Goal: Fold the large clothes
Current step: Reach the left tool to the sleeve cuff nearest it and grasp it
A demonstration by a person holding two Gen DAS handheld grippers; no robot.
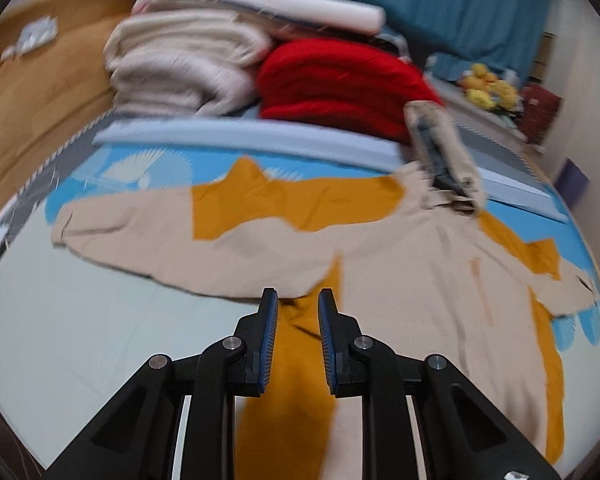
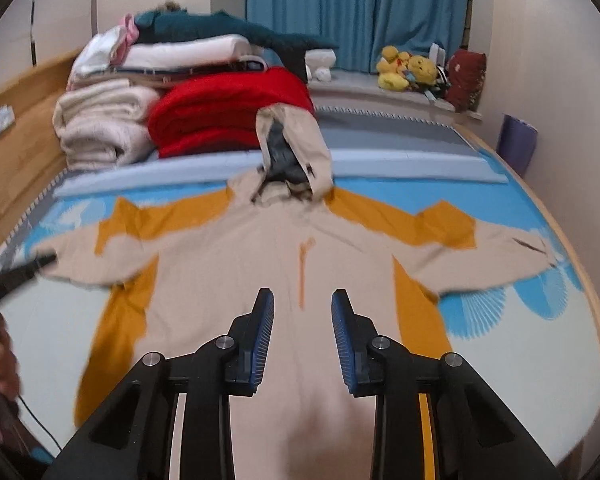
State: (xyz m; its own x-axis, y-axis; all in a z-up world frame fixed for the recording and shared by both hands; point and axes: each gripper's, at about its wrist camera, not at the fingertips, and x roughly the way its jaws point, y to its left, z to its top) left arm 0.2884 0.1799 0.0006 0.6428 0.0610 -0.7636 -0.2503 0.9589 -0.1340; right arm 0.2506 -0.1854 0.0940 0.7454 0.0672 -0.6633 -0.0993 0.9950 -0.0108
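A large beige and mustard hooded jacket (image 2: 236, 264) lies spread flat on the bed, sleeves out to both sides, hood (image 2: 296, 148) toward the far end. In the left wrist view the jacket (image 1: 412, 256) fills the middle and right. My left gripper (image 1: 298, 300) is open and empty, hovering over the mustard side panel near the left armpit. Its tip also shows in the right wrist view (image 2: 44, 259) by the left sleeve cuff. My right gripper (image 2: 303, 300) is open and empty above the jacket's lower front.
A red blanket (image 2: 228, 116) and a stack of folded cream and white bedding (image 2: 104, 120) sit beyond the hood. A wooden bed frame (image 2: 16, 148) runs along the left. Yellow plush toys (image 2: 408, 68) sit on a ledge under the blue curtain (image 2: 356, 8).
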